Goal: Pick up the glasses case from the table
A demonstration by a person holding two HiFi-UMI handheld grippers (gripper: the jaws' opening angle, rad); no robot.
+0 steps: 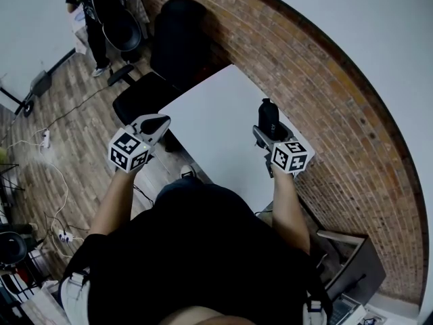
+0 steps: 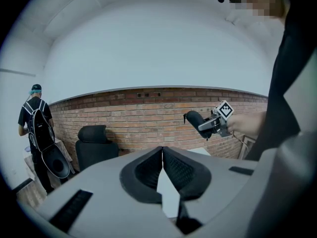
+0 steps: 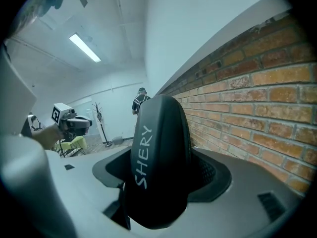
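Observation:
The black glasses case [image 1: 268, 116], printed "SHERY", is lifted above the right side of the white table [image 1: 213, 124]. My right gripper [image 1: 267, 133] is shut on it. In the right gripper view the case [image 3: 159, 148] stands upright between the jaws of the right gripper [image 3: 163, 180] and hides their tips. My left gripper [image 1: 160, 122] hovers at the table's left edge, shut and holding nothing. In the left gripper view the left gripper [image 2: 162, 153] has its jaws together. That view also has the case [image 2: 194, 119] across the table in the right gripper [image 2: 212, 124].
A brick wall [image 1: 325, 114] runs along the table's far and right sides. Two black chairs [image 1: 177, 36] [image 1: 139, 97] stand beyond the left corner. A person with a backpack [image 1: 95, 9] stands further off on the wooden floor, where cables [image 1: 47, 141] lie.

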